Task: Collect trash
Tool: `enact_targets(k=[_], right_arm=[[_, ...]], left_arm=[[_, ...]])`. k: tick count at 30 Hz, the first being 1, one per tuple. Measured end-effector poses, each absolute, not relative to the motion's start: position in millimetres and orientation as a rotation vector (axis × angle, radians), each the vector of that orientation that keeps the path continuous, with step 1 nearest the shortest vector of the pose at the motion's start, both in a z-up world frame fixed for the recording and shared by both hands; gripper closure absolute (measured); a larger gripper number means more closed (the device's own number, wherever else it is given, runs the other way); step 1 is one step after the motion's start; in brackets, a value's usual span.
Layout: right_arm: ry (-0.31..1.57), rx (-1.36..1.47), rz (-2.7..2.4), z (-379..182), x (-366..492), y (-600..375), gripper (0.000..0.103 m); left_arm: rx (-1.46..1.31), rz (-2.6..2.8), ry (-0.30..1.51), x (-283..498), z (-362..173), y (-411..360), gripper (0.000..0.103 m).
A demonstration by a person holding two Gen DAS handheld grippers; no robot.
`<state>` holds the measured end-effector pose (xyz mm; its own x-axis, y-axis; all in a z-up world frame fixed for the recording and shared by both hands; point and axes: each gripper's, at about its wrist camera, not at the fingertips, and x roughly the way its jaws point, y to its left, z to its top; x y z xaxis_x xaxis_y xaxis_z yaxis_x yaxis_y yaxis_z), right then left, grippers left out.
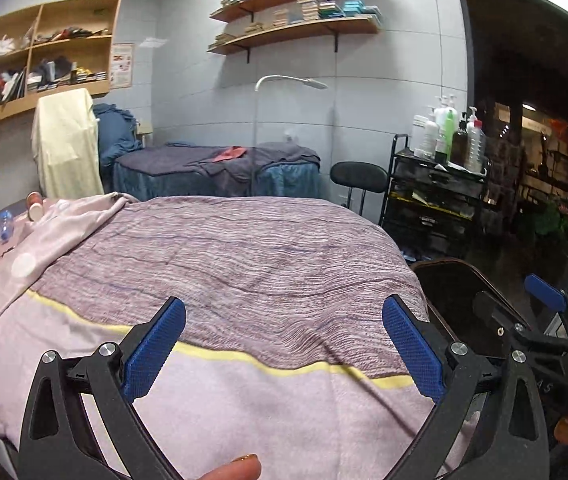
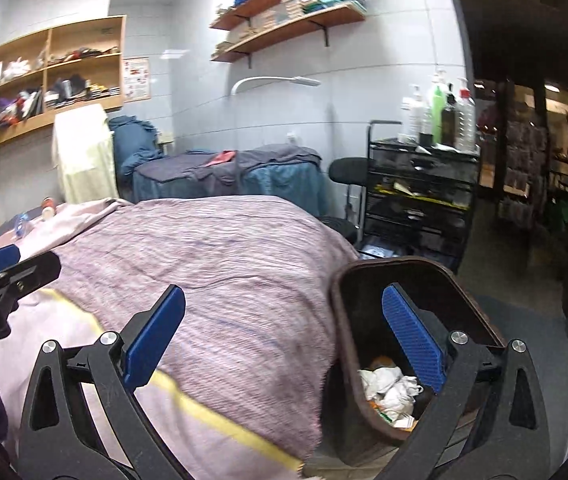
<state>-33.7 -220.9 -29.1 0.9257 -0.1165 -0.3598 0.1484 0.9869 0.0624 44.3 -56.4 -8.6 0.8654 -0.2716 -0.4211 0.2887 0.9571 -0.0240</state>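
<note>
A dark brown trash bin (image 2: pixel 340 312) stands on the floor at the bed's right side, holding crumpled white paper (image 2: pixel 388 388); its rim also shows in the left wrist view (image 1: pixel 444 264). My right gripper (image 2: pixel 284 340) is open and empty, its right finger over the bin's mouth. My left gripper (image 1: pixel 284 340) is open and empty above the bed's near end. A clear plastic bottle (image 1: pixel 5 226) and a small cup (image 1: pixel 35 204) lie at the bed's far left; they also show in the right wrist view, the bottle (image 2: pixel 21 226) and the cup (image 2: pixel 48 210).
A purple striped blanket (image 1: pixel 223 256) covers the bed. Behind it stands a second bed in blue covers (image 1: pixel 211 172), a black stool (image 1: pixel 358 176) and a black cart with bottles (image 1: pixel 436 188). A dark doorway (image 1: pixel 524 140) opens at the right.
</note>
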Motion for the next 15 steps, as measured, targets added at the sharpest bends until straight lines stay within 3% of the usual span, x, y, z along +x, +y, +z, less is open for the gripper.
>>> enact_targets(k=[15], right_arm=[[0.334,0.049,-0.072,-22,-53,-191,0.006]], left_arm=[[0.022,-0.216,0.394,18,-12,-36,0.006]])
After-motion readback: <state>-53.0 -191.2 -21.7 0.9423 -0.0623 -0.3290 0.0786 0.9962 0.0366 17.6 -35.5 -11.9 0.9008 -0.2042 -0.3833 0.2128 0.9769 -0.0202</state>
